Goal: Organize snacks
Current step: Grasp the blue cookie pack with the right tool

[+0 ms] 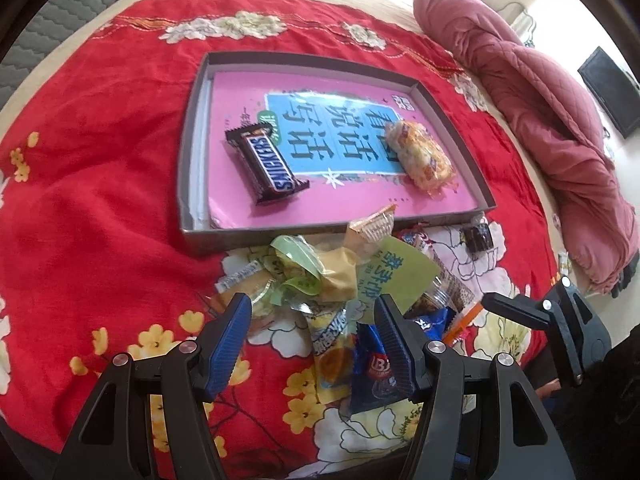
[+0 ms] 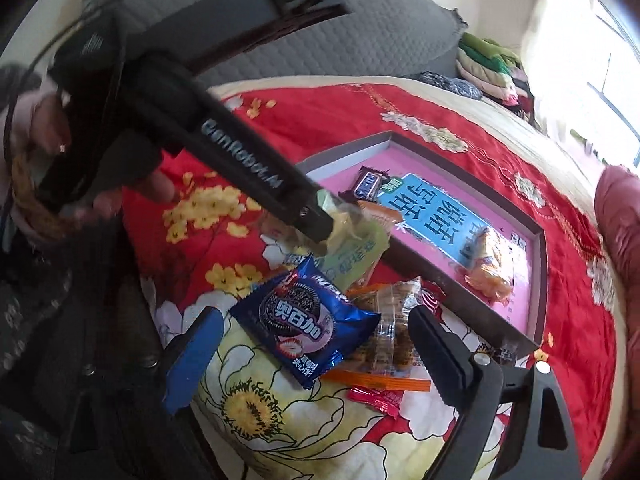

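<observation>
A grey tray (image 1: 192,152) (image 2: 440,280) lined with a pink book holds a Snickers bar (image 1: 266,168) (image 2: 370,184) and a yellow-wrapped pastry (image 1: 424,156) (image 2: 490,268). In front of it lies a pile of loose snack packets. My left gripper (image 1: 314,340) (image 2: 316,226) hangs open just over the pile, above a green packet (image 1: 396,276) and yellow ones. My right gripper (image 2: 316,356) stands wide open around a blue Oreo packet (image 2: 304,320), pads clear of it. A clear biscuit pack (image 2: 392,336) lies beside its right finger.
All of this lies on a red flowered blanket (image 1: 100,200) on a bed. A rolled dusty-pink quilt (image 1: 540,120) lies right of the tray. A small dark packet (image 1: 476,236) sits at the tray's near corner. A hand (image 2: 48,128) holds the left gripper.
</observation>
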`<state>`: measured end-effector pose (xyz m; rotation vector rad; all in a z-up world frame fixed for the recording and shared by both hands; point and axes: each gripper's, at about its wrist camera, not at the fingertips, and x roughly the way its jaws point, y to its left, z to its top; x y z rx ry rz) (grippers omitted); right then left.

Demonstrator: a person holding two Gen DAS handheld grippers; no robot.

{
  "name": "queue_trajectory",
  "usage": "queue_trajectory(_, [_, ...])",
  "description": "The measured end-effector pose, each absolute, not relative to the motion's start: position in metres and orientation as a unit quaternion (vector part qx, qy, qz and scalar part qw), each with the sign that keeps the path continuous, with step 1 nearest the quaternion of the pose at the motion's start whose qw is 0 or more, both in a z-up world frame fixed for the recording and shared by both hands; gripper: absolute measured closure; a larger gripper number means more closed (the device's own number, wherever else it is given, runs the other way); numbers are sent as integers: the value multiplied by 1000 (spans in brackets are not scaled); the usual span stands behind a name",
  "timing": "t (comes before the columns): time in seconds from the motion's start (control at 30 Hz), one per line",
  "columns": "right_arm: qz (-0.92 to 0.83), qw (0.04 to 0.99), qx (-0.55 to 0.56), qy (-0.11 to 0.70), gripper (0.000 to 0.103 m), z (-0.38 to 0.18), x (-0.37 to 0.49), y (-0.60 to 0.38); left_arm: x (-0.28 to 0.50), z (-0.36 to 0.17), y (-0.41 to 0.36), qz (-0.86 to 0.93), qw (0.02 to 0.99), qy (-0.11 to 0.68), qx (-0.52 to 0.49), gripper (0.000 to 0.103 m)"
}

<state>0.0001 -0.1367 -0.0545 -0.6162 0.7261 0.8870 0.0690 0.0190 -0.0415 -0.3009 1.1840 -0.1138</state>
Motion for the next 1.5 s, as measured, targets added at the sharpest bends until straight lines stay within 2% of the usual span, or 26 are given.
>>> queue_trajectory(0.37, [408,780,-372,294,11,-74,-11,-120,75,-49,20,-63,814,558,-150,37])
queue_trajectory(0.47, [400,771,-408,283,23,-85,-15,-114,77,-51,20,-64,813,559,-151,37])
queue_trajectory(0.57, [402,765,-423,273,24,-91,-18,-111,79,-52,18,-67,813,559,-150,37])
queue_trajectory(0.63, [411,760,-421,275,33,-93,-19,-109,80,-53,16,-68,814,558,-148,37])
queue_trajectory(0.7, [414,757,-422,278,37,-95,-19,-106,82,-54,16,-69,814,558,-148,37])
queue_trajectory(1.0, [420,754,-397,312,43,-98,-9,-100,89,-57,11,-68,816,552,-157,38])
queue_trajectory(1.07, [421,755,-389,319,45,-96,-3,-101,91,-57,8,-69,818,551,-149,58])
queue_trajectory(1.3, [424,762,-352,341,46,-86,15,-107,91,-59,6,-78,817,551,-151,62])
queue_trajectory(1.33, [424,763,-348,342,46,-84,16,-108,91,-58,7,-79,818,549,-155,67])
queue_trajectory(1.5, [431,772,-313,347,46,-71,25,-119,88,-54,12,-78,822,541,-161,69])
